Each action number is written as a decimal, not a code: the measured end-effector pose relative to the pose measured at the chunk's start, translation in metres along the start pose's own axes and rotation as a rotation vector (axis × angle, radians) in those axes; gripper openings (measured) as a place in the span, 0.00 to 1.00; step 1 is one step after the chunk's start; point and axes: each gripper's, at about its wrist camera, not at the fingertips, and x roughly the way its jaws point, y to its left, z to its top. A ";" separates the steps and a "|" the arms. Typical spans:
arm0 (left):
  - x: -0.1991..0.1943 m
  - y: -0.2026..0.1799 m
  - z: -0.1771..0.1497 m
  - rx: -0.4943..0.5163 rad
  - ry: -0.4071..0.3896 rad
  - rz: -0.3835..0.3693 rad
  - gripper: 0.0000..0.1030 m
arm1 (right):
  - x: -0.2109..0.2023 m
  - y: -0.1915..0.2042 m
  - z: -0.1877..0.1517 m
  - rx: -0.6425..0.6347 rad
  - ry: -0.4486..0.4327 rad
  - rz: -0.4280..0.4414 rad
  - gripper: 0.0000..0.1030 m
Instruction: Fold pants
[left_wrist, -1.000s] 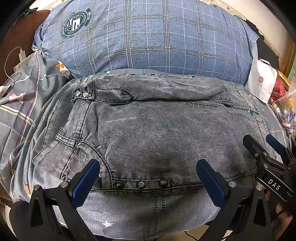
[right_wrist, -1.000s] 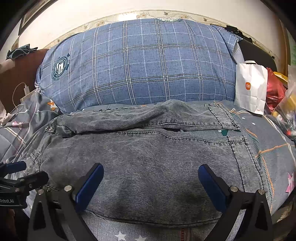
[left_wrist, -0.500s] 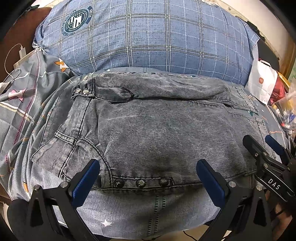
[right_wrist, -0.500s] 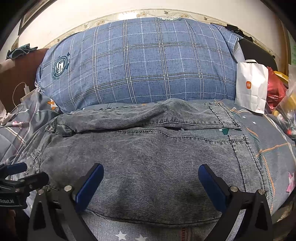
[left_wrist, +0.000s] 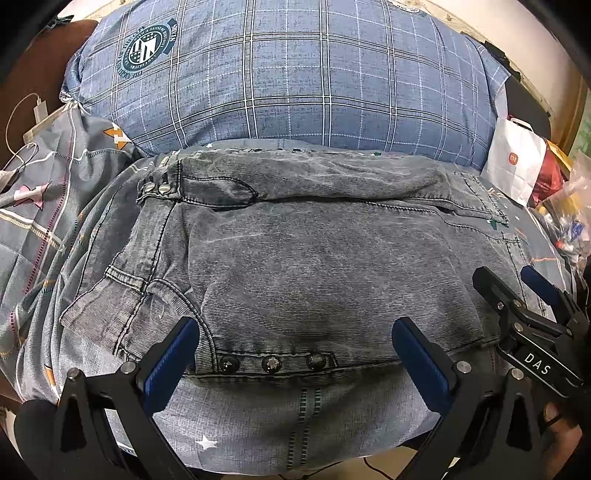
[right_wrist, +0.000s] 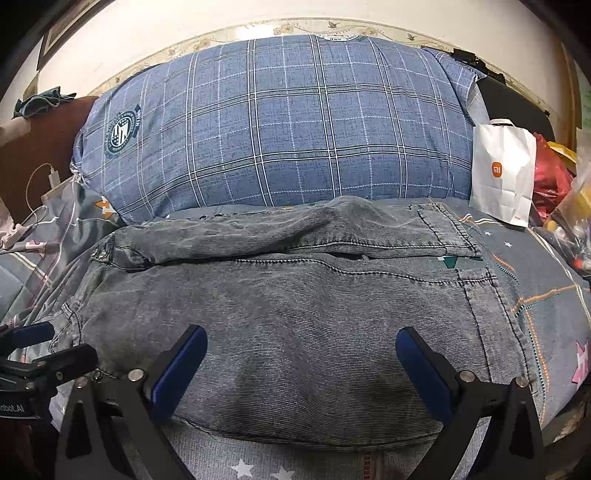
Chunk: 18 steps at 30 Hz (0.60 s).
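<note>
The pants (left_wrist: 314, 266) lie on the bed (right_wrist: 546, 280) partly folded, legs doubled across. Left gripper (left_wrist: 295, 354) and right gripper (right_wrist: 301, 358) both released, holding nothing; further folds apparently remain.

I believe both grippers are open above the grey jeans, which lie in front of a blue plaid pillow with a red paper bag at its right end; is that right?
Not quite: the paper bag is white, with a small orange logo, as the right wrist view shows. The rest holds: the left gripper and right gripper are open above the grey jeans, in front of the blue plaid pillow.
</note>
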 end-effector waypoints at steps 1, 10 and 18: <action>0.000 0.000 0.000 -0.002 -0.002 -0.001 1.00 | 0.000 0.000 0.000 0.000 0.000 0.000 1.00; 0.001 0.003 0.000 -0.016 -0.012 -0.019 1.00 | 0.000 0.002 -0.001 -0.003 0.002 0.000 1.00; 0.007 0.037 -0.001 -0.139 0.031 -0.169 1.00 | 0.004 -0.016 -0.006 0.055 0.054 0.031 1.00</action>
